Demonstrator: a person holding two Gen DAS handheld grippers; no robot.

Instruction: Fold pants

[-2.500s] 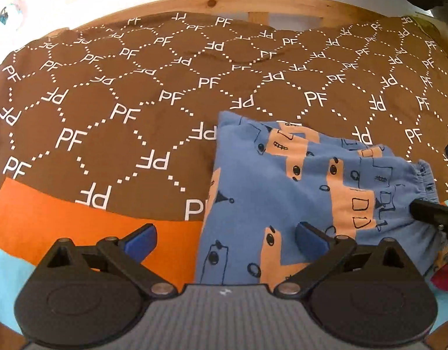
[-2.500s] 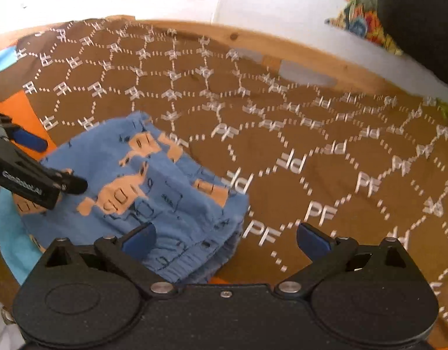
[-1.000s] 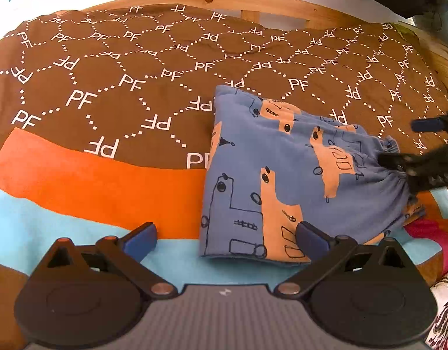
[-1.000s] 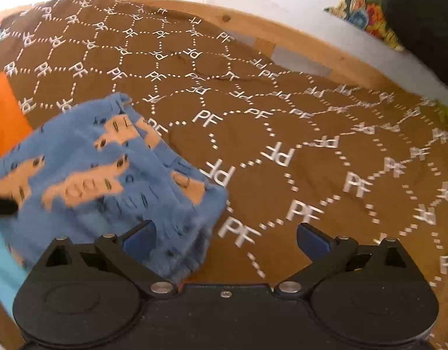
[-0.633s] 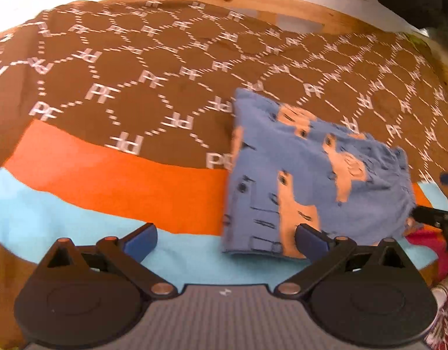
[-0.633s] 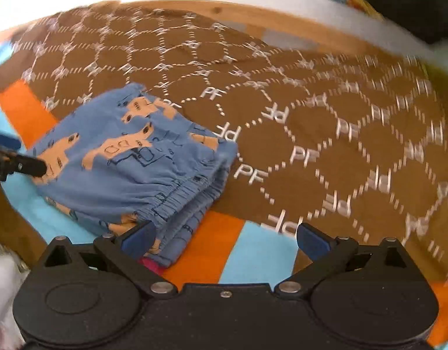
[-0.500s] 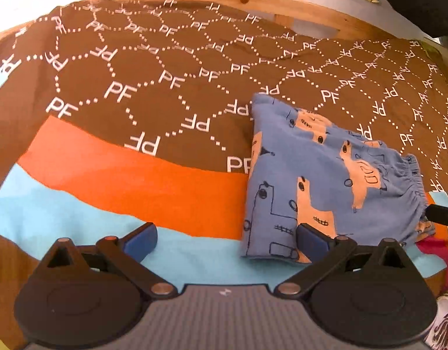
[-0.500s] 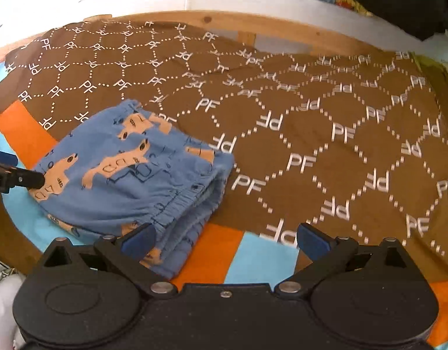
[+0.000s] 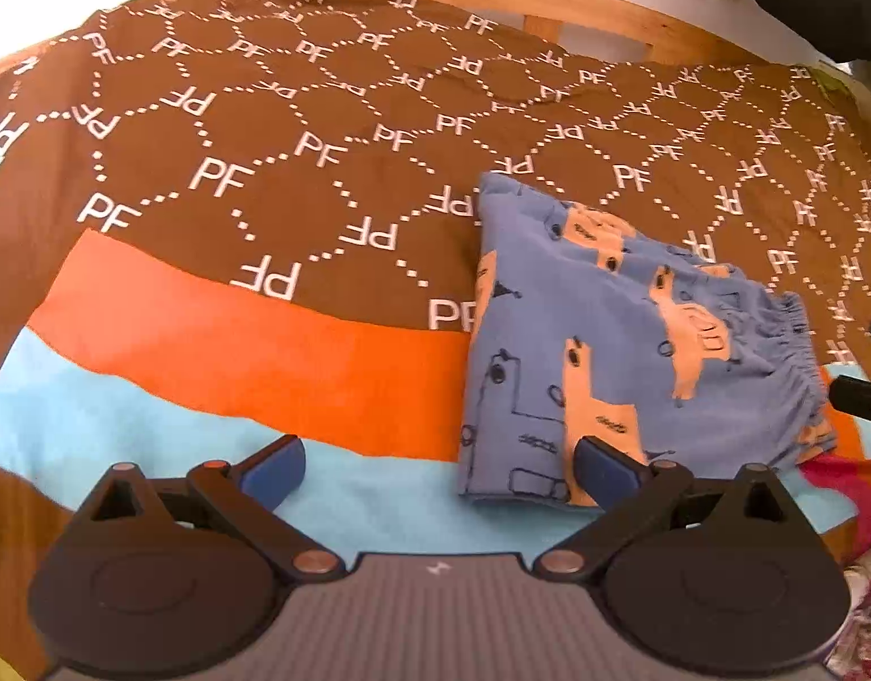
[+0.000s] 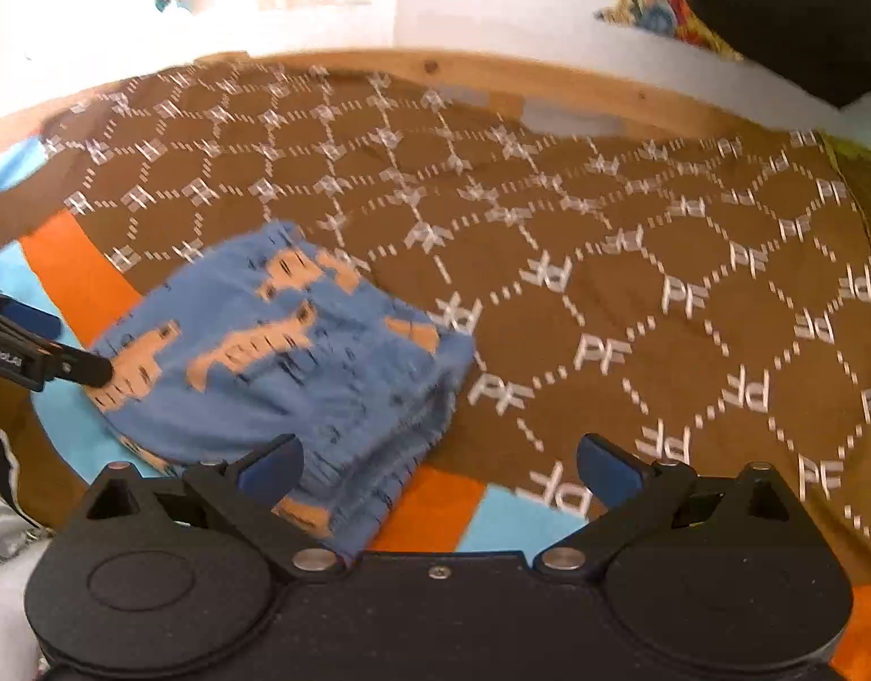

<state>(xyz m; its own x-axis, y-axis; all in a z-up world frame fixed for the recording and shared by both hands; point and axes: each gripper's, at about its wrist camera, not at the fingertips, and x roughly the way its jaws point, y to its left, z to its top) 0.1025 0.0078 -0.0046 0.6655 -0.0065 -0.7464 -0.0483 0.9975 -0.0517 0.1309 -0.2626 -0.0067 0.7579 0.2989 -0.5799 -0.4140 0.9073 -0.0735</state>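
The left gripper is held low and level, jaws spread wide, nothing between its blue pads; in the right wrist view one dark finger of it shows at the left edge. The right gripper is likewise wide open and empty, pads well apart; its black tip shows at the right edge of the left wrist view.
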